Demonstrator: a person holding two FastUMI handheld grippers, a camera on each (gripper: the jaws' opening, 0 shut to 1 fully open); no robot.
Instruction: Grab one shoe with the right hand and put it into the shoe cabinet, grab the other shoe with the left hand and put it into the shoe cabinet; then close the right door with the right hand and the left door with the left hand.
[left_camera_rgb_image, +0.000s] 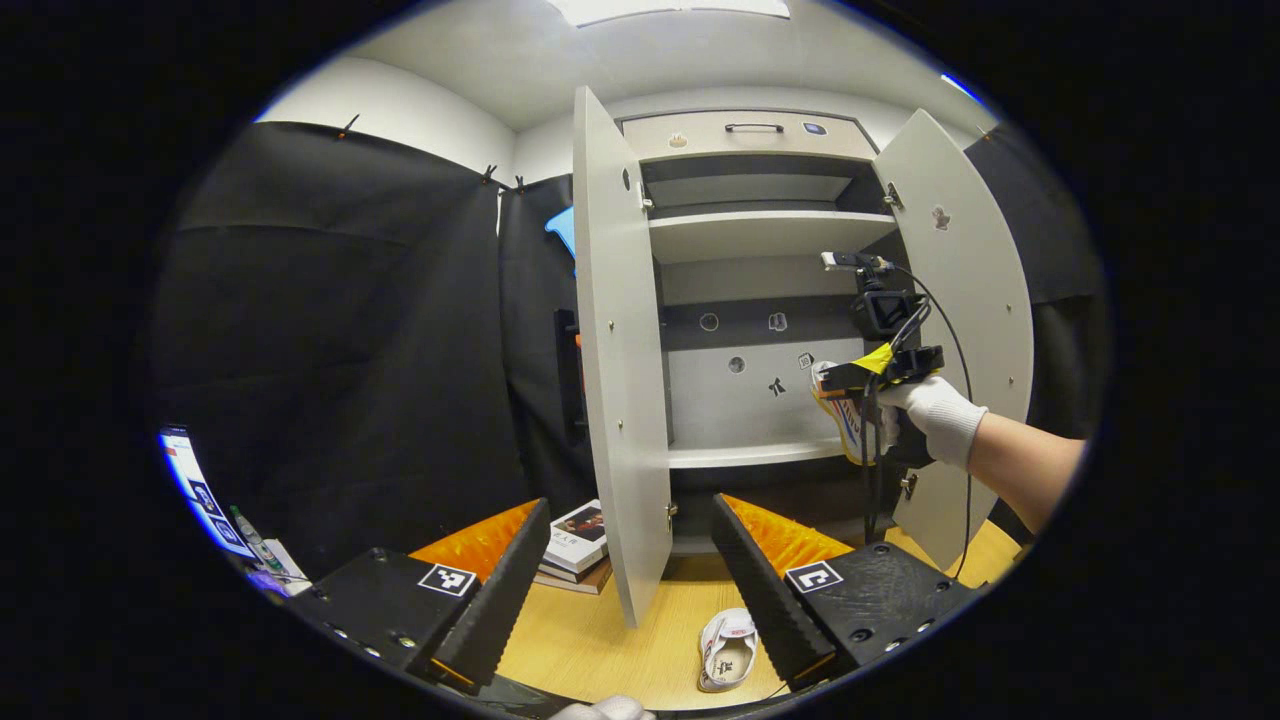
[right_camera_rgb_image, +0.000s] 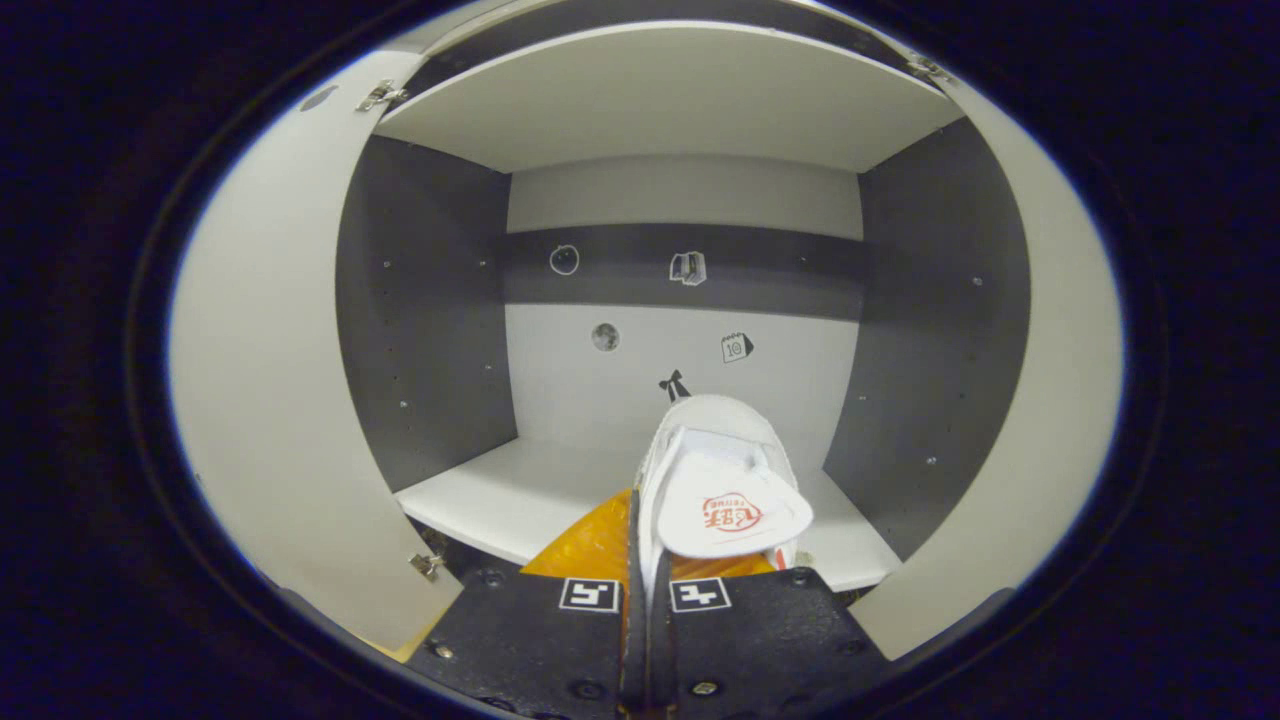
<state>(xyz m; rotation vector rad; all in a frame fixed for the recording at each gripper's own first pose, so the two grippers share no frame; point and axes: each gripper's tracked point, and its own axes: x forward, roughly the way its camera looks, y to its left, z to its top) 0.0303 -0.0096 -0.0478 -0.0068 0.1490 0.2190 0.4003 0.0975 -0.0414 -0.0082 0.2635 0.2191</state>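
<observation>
The right gripper (right_camera_rgb_image: 645, 560), fingers clamped on 1 white sneaker (right_camera_rgb_image: 725, 480), aims it at the cabinet shelf (right_camera_rgb_image: 500, 495), while the left gripper (left_camera_rgb_image: 630, 590) waits wide open, the other sneaker (left_camera_rgb_image: 727, 650) at its 5 o'clock on the worktop (left_camera_rgb_image: 620, 640).

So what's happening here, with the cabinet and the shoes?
A person holds a gripping tool in each hand and is putting shoes away. The right tool is clamped on one white shoe, held in front of the open shoe cabinet's lower shelf, not yet set down. The left tool is open and hangs above the other shoe, which lies on the wooden floor. Both doors stand open.
</observation>
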